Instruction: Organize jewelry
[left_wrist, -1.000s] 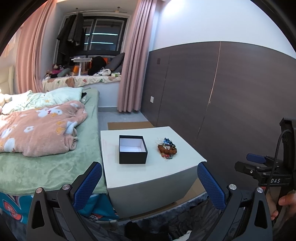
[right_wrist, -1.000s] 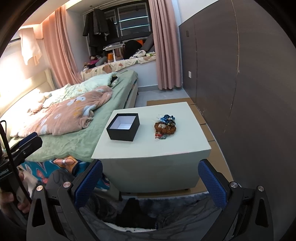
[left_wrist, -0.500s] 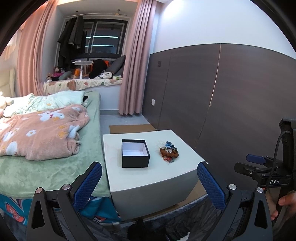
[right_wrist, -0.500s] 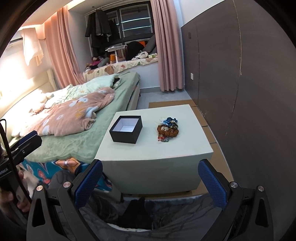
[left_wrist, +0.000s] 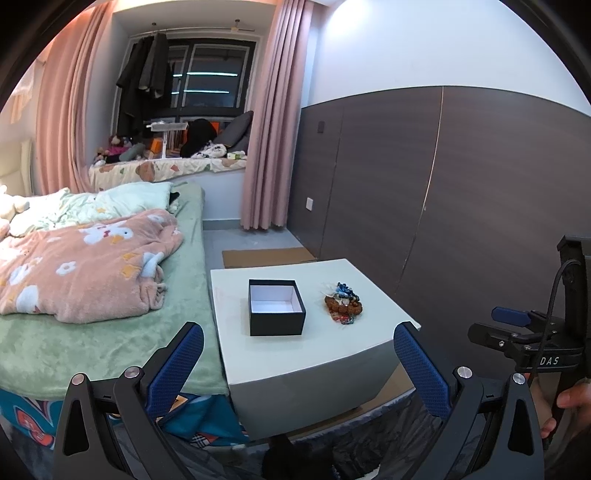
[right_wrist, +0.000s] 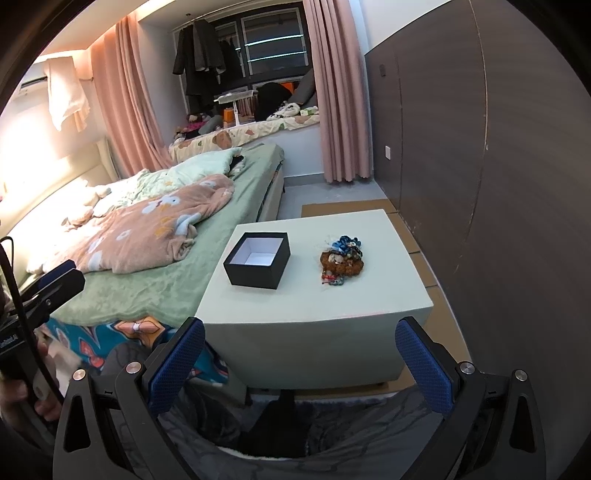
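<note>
Approach step, nothing gripped. Left tongs (left_wrist: 298, 363) and right tongs (right_wrist: 300, 365) both spread apart, short of the surface (right_wrist: 354, 291). On it: empty black box (right_wrist: 257, 264), jewelry pile (right_wrist: 341, 260) well right of it. Next: right tongs reach over the pile.

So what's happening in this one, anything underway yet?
Nothing is being handled yet. A person holds the left gripper and the right gripper back from the white table, jaws open and empty. On it an open black box looks empty, and a jewelry pile lies apart from it.
</note>
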